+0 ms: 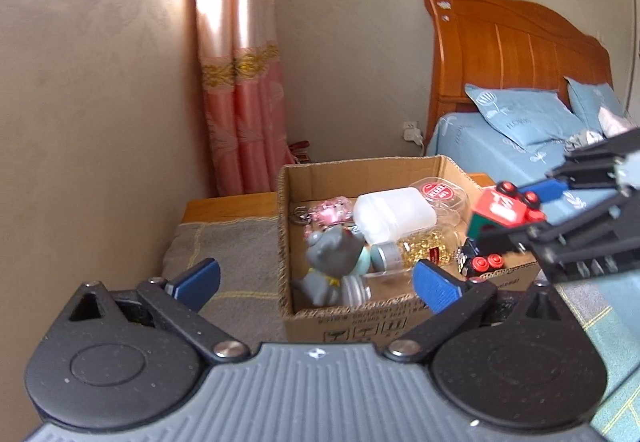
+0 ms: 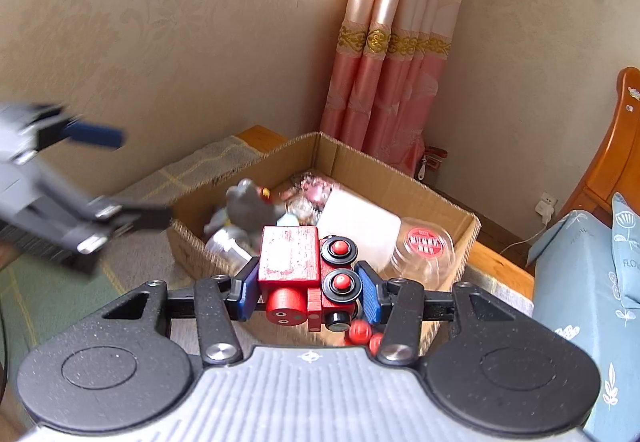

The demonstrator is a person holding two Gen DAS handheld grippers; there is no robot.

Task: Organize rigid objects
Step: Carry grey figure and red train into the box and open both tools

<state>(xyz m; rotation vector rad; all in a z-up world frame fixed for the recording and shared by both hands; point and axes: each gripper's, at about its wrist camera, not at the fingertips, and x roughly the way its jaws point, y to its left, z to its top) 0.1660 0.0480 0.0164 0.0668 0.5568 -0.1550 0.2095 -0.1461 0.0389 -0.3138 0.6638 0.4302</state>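
Observation:
My right gripper [image 2: 306,292] is shut on a red wooden toy train [image 2: 304,274] with black wheels. It holds the train just above the near right edge of an open cardboard box [image 2: 400,178]. The same train [image 1: 506,212] shows in the left wrist view, over the box's right rim [image 1: 384,162]. In the box lie a grey cat figure [image 1: 332,262], a white plastic container [image 1: 394,216], a jar of gold beads [image 1: 420,246], a clear tub with a red label [image 1: 440,192] and another toy train [image 1: 478,258]. My left gripper [image 1: 316,282] is open and empty in front of the box.
The box stands on a grey cloth [image 1: 236,254] over a wooden bedside table [image 1: 224,206]. A beige wall [image 1: 96,122] is to the left, a pink curtain [image 1: 240,90] behind. A bed with blue pillows [image 1: 520,114] and a wooden headboard [image 1: 500,42] is to the right.

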